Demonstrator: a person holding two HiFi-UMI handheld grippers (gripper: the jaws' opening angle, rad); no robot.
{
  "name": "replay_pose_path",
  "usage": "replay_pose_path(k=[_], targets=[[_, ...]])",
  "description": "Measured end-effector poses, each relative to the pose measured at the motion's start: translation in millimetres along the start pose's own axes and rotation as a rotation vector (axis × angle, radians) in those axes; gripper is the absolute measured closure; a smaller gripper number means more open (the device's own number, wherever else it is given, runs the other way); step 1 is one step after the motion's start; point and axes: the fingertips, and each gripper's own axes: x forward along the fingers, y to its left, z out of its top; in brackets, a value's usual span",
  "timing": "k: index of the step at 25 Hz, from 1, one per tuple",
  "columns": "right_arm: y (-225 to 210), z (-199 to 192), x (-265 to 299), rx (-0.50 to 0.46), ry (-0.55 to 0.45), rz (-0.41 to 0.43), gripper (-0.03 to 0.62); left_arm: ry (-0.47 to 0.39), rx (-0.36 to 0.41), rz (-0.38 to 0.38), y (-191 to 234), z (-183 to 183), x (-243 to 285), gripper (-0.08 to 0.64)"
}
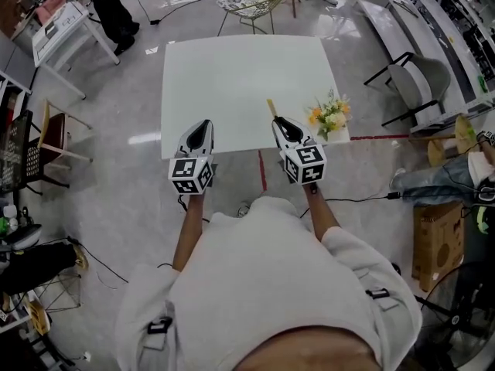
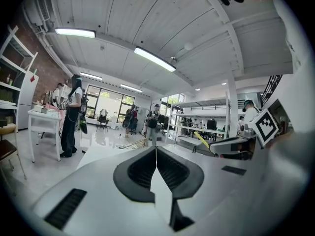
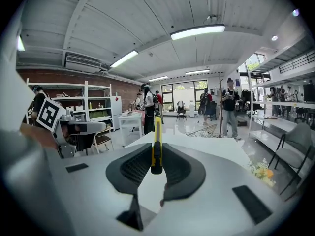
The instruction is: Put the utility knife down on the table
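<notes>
Right gripper view: right hand-held gripper (image 3: pixel 156 150) pinching utility knife (image 3: pixel 157 131); left hand-held gripper (image 2: pixel 156 149) pressed together.

Light grey top (image 1: pixel 271 284), white left gripper (image 1: pixel 203 124) and right gripper (image 1: pixel 276 120), black ribbed fingers (image 3: pixel 178 168), black-and-white marker cubes (image 1: pixel 191 175)

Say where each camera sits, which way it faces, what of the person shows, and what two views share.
Head view: on the person's head, facing steeply down at the table; torso, forearms, left claw and right claw show.
Left gripper view: on the left claw, facing along its shut jaws across the table; right claw at right.
Right gripper view: on the right claw, facing along jaws clamped on the utility knife; left claw at left.
Shared: head and right gripper views both show the flowers.
</notes>
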Motion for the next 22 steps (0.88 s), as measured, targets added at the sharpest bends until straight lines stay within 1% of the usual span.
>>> replay_pose_path(k=[8,14,22], targets=[[-15,11,31,0.004,-0.004,-0.010,0.509,0.005,0.000,-0.014,16,5,33,0.538],[-46,14,57,0.018,-0.009,-0.014,0.509,0.011,0.013,-0.016,21,8,73,0.538],[-80,36,107,0.037,-0.021,-0.006,0.509,0.019,0.036,-0.009,44,28,130,0.538]])
